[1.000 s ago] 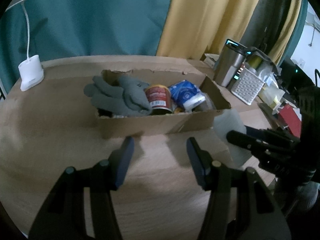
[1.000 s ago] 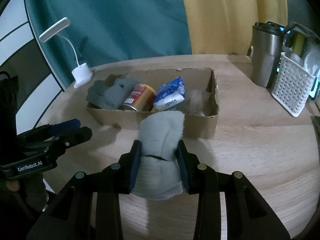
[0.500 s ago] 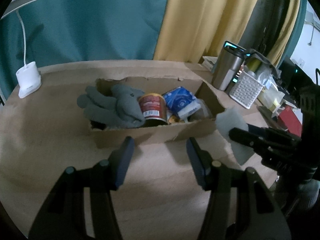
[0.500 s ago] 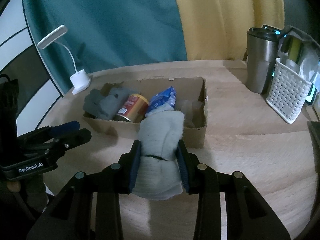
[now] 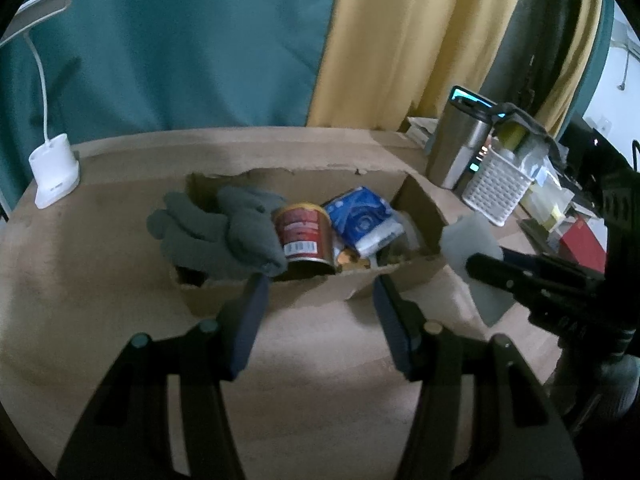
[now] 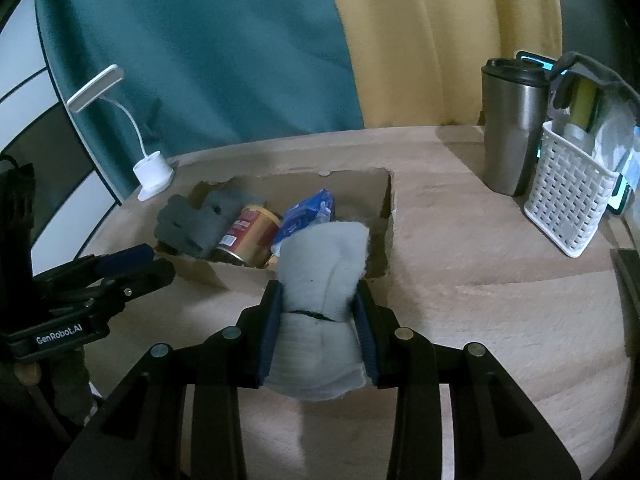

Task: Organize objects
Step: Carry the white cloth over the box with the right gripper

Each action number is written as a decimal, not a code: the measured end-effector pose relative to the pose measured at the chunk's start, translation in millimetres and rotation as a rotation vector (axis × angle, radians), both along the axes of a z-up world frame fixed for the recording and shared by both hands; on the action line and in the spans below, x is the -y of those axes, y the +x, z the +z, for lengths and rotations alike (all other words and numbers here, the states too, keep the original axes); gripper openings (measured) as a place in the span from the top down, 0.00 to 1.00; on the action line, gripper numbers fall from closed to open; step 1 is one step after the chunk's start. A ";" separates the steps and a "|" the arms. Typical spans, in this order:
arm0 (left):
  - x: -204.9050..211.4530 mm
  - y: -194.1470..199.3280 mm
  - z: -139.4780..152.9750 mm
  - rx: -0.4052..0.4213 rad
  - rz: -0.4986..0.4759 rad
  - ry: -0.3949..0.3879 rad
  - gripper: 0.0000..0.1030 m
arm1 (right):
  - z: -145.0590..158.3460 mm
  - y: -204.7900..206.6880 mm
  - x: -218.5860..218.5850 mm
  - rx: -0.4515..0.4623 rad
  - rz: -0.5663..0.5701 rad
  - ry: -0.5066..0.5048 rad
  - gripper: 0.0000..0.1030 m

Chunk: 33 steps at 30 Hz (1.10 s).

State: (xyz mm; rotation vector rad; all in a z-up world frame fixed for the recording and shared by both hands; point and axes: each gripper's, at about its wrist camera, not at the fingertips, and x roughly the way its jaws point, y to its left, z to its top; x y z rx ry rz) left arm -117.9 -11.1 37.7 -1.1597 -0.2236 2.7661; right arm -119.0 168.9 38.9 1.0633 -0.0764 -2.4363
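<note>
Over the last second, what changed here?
The right tool, shut on the rolled grey towel, rose and carried it toward the cardboard box. The left tool stayed open and empty. Gloves, can and blue packet lie unmoved inside.

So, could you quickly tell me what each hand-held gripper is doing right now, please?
Left hand-held gripper: open, holding nothing.
Right hand-held gripper: shut on the cloth.
</note>
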 end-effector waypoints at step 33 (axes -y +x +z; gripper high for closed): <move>18.8 -46.9 -9.1 0.019 0.029 0.020 0.45 | 1.8 -46.1 7.6 0.009 -0.008 0.015 0.64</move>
